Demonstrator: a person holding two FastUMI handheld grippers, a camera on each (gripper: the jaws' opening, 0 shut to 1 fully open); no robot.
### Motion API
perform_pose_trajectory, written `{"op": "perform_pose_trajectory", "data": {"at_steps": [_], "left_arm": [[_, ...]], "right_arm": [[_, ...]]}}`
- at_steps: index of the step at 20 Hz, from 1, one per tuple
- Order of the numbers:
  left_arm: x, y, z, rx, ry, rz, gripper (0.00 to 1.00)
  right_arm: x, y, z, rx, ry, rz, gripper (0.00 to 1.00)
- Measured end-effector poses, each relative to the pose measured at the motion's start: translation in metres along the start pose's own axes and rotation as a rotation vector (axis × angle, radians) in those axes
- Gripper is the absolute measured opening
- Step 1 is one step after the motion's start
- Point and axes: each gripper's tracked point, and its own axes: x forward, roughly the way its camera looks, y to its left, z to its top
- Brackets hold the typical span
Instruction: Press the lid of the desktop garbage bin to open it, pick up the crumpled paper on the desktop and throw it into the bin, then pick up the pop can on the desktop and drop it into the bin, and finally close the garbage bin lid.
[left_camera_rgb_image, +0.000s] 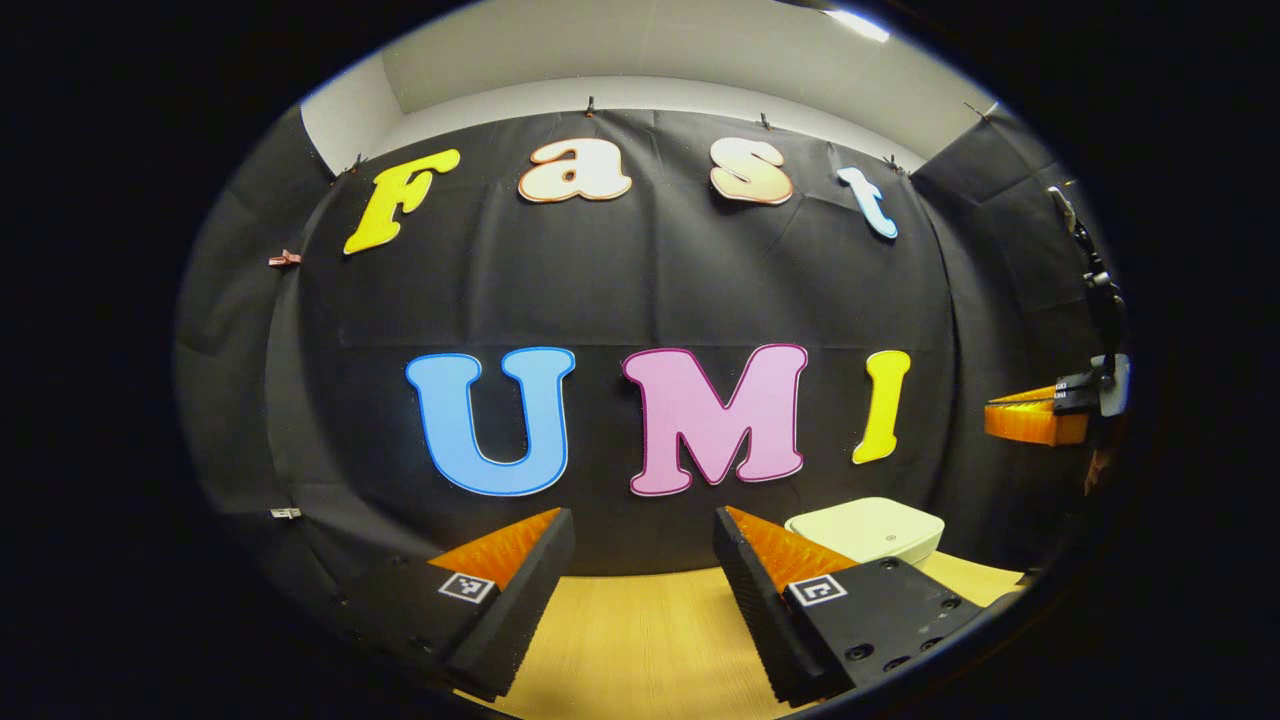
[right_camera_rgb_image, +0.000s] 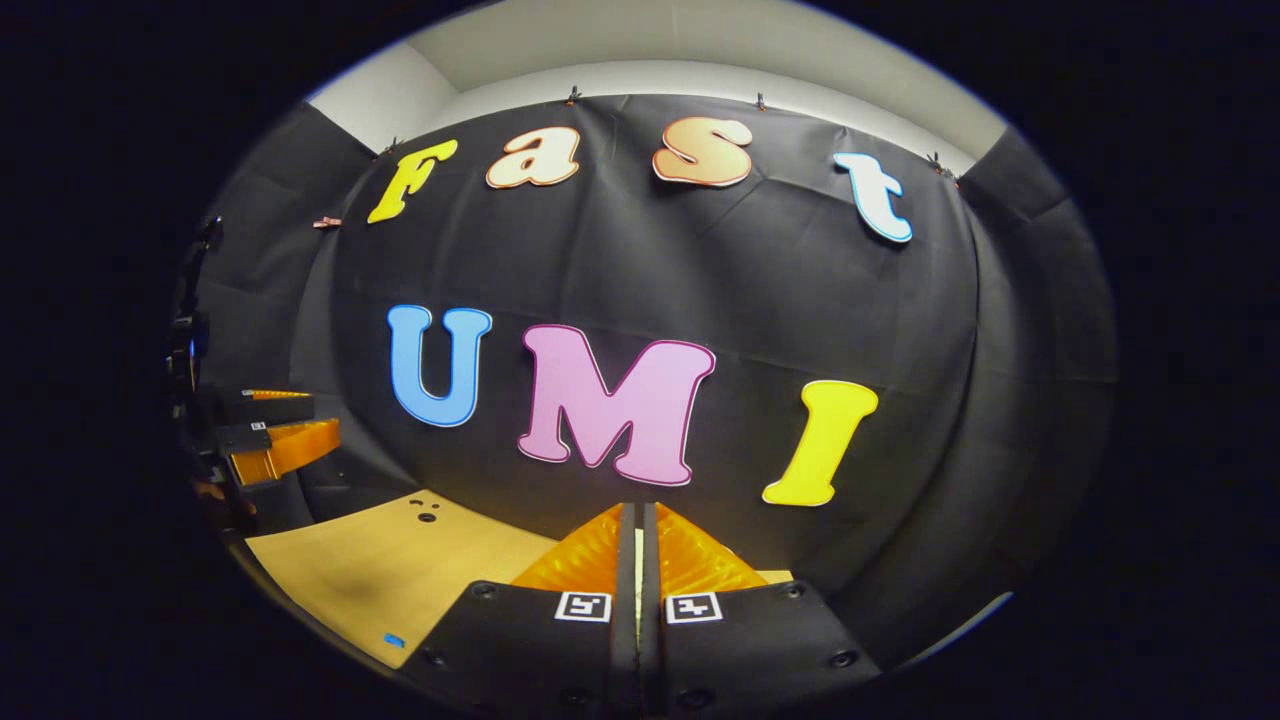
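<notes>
My left gripper (left_camera_rgb_image: 640, 560) has its fingers wide and the right gripper (right_camera_rgb_image: 638, 570) pinched together on nothing, so I should press gently on the bin (left_camera_rgb_image: 866, 530), just past my left gripper's right finger on the surface (left_camera_rgb_image: 640, 630).

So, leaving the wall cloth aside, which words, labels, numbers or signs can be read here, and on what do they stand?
No readable text.
Left gripper: square black-and-white code tags on its jaws; patterns, not words.
Right gripper: the same tags; a small label on it, seen in the left gripper view, is too blurred.
Garbage bin: small mark on the lid, too small to read.
Table: small blue sticker, nothing legible.
</notes>
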Motion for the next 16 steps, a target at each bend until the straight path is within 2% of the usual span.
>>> {"op": "perform_pose_trajectory", "data": {"at_steps": [3,6,11,16], "left_arm": [[-0.001,-0.002,-0.001,0.002,0.001,0.002,0.91],[-0.002,-0.002,-0.001,0.001,0.002,0.006,0.91],[-0.003,-0.001,-0.003,0.002,0.008,0.015,0.91],[-0.002,0.005,-0.008,0.001,0.021,0.034,0.91]], "right_arm": [[0.01,-0.004,-0.01,0.033,0.04,0.01,0.05],[0.028,-0.009,-0.025,0.0,0.105,0.026,0.05],[0.055,0.003,-0.044,0.0,0.144,0.073,0.05],[0.077,0.017,-0.088,-0.003,0.219,0.115,0.05]]}}
